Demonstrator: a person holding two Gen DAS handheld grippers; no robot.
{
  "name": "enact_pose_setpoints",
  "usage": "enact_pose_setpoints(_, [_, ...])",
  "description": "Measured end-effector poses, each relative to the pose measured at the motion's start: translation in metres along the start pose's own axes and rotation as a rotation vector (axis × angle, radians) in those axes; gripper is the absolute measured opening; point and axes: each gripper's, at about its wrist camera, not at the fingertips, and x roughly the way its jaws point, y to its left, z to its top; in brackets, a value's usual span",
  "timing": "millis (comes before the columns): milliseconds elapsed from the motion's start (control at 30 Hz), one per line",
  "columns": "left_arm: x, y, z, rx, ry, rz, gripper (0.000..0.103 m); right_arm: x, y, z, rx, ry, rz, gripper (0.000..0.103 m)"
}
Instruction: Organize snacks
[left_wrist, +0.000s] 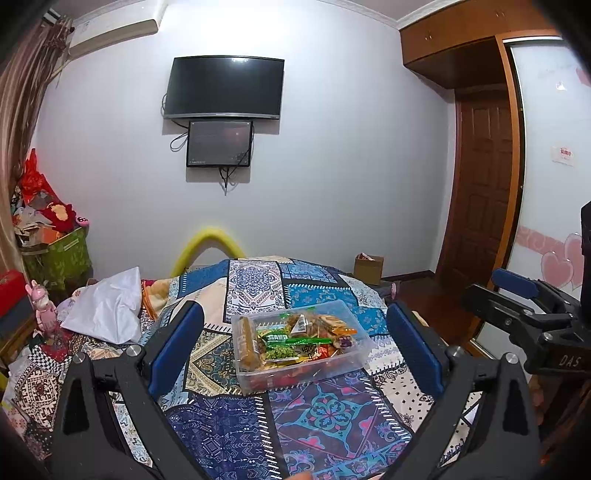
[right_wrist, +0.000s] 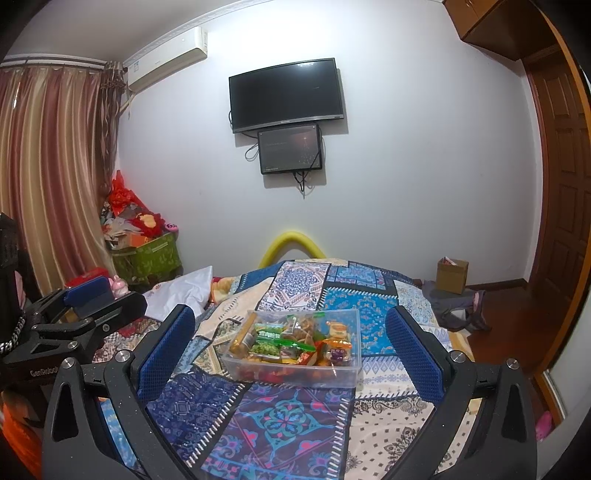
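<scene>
A clear plastic box (left_wrist: 352, 360) full of mixed snack packets (left_wrist: 291, 341) sits on a patchwork bedspread (left_wrist: 325, 413). It also shows in the right wrist view (right_wrist: 347, 374), with its snack packets (right_wrist: 291, 343). My left gripper (left_wrist: 295, 347) is open and empty, held above the bed short of the box. My right gripper (right_wrist: 291, 350) is open and empty too, at a similar distance. The right gripper shows at the right edge of the left wrist view (left_wrist: 517, 295). The left gripper shows at the left edge of the right wrist view (right_wrist: 96, 299).
A white pillow (left_wrist: 110, 306) and a pink toy (left_wrist: 42, 306) lie left of the bedspread. A green bin of clutter (right_wrist: 147, 254) stands by the curtain. A cardboard box (right_wrist: 452, 275) and clothes (right_wrist: 454, 306) lie on the floor right. A TV (right_wrist: 286, 94) hangs on the wall.
</scene>
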Motion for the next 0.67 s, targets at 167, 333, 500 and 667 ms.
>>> enact_pose_setpoints(167, [0.0019,-0.0009,0.0001,-0.006,0.007,0.0,0.1,0.001,-0.0005,-0.0001,0.001,0.003,0.0,0.103])
enact_pose_setpoints(333, [0.0041,-0.001,-0.0009,-0.012,0.023,-0.02,0.1,0.0016,-0.0009,-0.0004,0.002,0.008,-0.003,0.103])
enact_pose_setpoints(500, [0.0058,-0.0018,-0.0019,-0.017,0.026,-0.025,0.1,0.0031,-0.0014,-0.0008,0.006,0.011,-0.002,0.103])
enact_pose_setpoints(667, [0.0095,-0.0006,-0.0025,-0.028,0.035,-0.026,0.1,0.0055,-0.0022,-0.0021,0.005,0.018,-0.005,0.103])
